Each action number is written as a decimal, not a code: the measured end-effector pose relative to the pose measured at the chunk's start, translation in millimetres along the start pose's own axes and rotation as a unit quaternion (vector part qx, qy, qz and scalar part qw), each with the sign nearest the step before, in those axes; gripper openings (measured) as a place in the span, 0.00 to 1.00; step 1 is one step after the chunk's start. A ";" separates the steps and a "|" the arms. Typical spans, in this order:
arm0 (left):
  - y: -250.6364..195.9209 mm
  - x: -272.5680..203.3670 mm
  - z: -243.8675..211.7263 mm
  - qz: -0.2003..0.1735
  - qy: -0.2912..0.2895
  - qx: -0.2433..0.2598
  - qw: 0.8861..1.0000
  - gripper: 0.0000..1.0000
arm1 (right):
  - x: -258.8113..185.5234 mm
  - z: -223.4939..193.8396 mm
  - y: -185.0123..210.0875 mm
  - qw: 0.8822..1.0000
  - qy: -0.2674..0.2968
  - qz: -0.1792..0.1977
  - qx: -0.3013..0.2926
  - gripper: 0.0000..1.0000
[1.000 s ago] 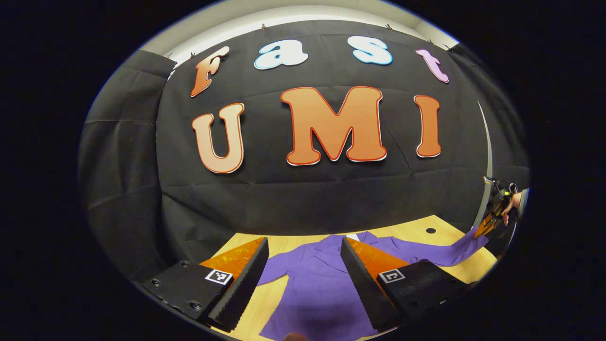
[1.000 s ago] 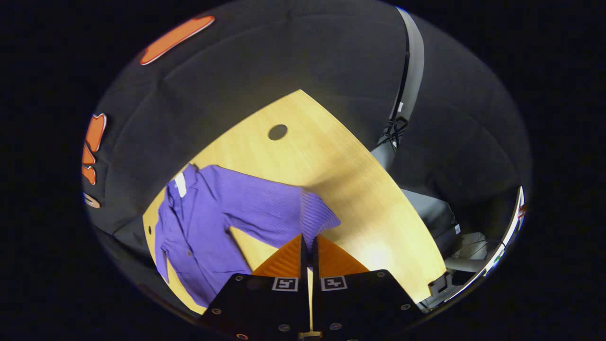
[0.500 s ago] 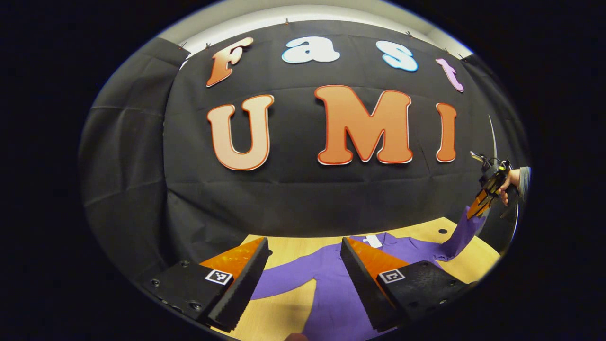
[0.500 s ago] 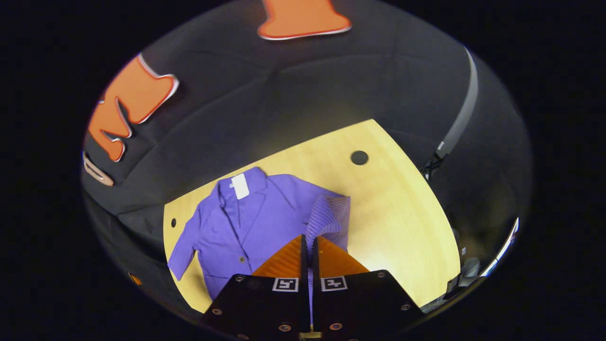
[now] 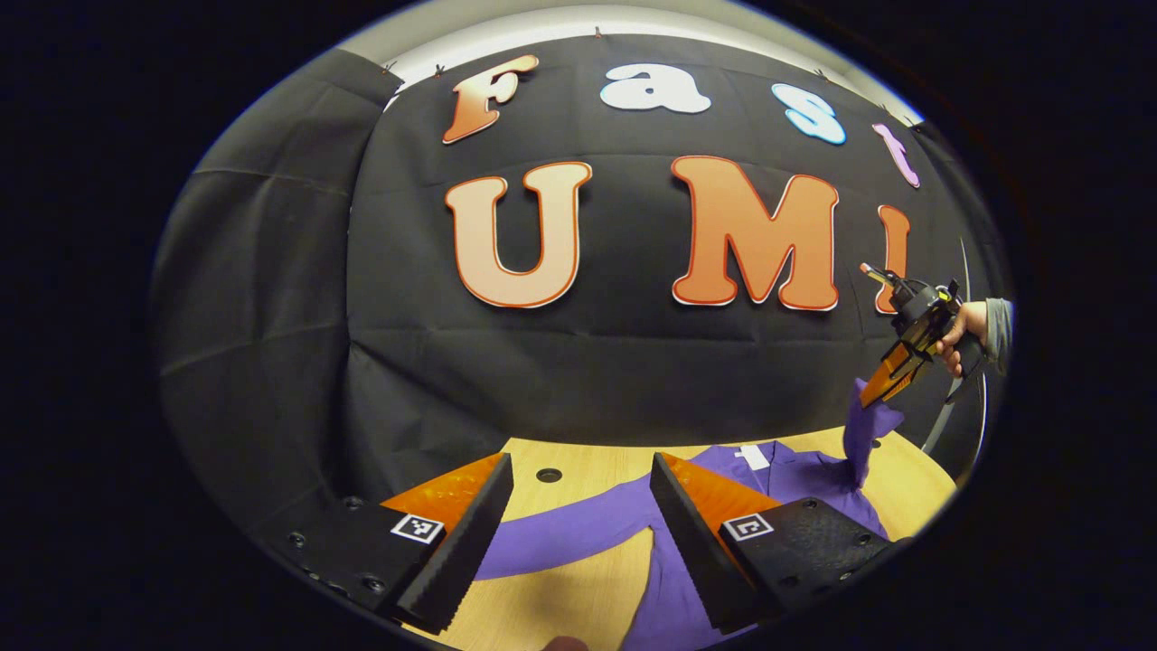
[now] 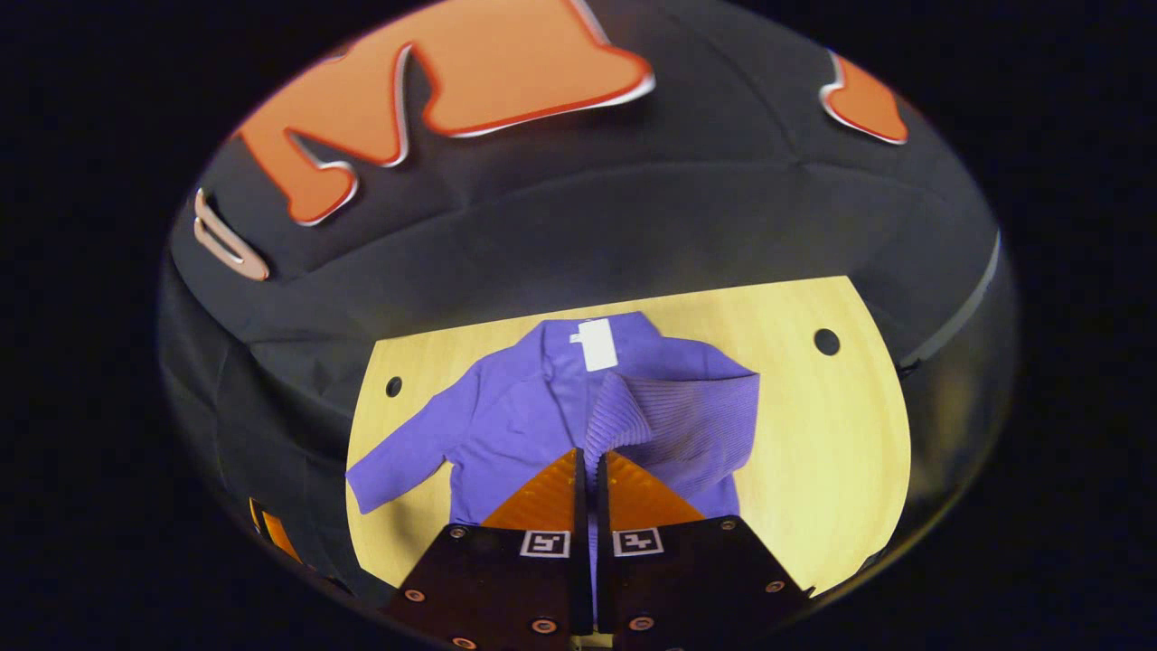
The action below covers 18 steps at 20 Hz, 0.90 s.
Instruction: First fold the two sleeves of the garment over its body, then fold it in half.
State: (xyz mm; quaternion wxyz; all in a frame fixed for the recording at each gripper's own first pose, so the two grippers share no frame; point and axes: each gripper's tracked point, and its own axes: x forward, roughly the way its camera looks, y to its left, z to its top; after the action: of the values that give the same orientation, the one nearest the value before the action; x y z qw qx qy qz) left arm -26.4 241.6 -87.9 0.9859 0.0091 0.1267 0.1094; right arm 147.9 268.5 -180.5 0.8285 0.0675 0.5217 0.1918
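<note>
A purple collared garment (image 6: 524, 425) with a white neck label lies flat on a light wooden table (image 6: 832, 434). My right gripper (image 6: 592, 455) is shut on the ribbed cuff of one sleeve (image 6: 669, 420) and holds it up over the garment's body. From the left gripper view that same gripper (image 5: 879, 391) hangs at the far right in a hand (image 5: 960, 330), the sleeve (image 5: 859, 434) dangling from it. My left gripper (image 5: 578, 470) stands open low over the table. The other sleeve (image 5: 560, 533) lies outstretched between its fingers, untouched.
Two round dark holes (image 6: 825, 342) (image 6: 393, 387) sit near the table's back corners. The black cloth wall stands close behind the table's far edge. Bare wood lies right of the garment.
My right gripper has carried the held sleeve up and inward from the table's side to over the garment's body. The left gripper has shifted left, staying open.
</note>
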 end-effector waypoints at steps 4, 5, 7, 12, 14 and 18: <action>28.0 5.5 -9.1 0.008 0.007 -0.004 1.000 0.96 | 25.1 -9.2 59.0 0.999 0.018 0.019 -0.021 0.03; 33.5 7.4 -12.5 0.010 0.011 -0.006 1.000 0.96 | 31.9 -8.9 71.5 0.999 0.016 0.024 -0.021 0.03; 43.0 12.3 -20.1 0.012 0.019 -0.010 1.000 0.96 | 42.7 -9.2 97.1 0.999 0.022 0.046 -0.002 0.03; 63.0 29.3 -40.1 0.017 0.045 -0.013 0.999 0.96 | 31.3 0.1 125.3 0.994 -0.006 0.104 0.014 0.52; 69.1 39.6 -46.7 0.021 0.056 -0.011 0.998 0.96 | 12.6 11.4 114.4 0.993 -0.047 0.104 0.013 0.56; 76.7 68.3 -59.1 0.025 0.095 -0.018 0.995 0.96 | -35.0 49.9 73.9 0.980 -0.167 0.097 0.042 0.87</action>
State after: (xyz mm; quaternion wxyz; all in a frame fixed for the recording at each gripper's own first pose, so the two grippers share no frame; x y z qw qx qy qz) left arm 6.8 330.7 -158.5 0.9663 -0.0159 0.2179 0.1362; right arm 160.6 327.1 -105.9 0.8780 0.1837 0.3745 0.2349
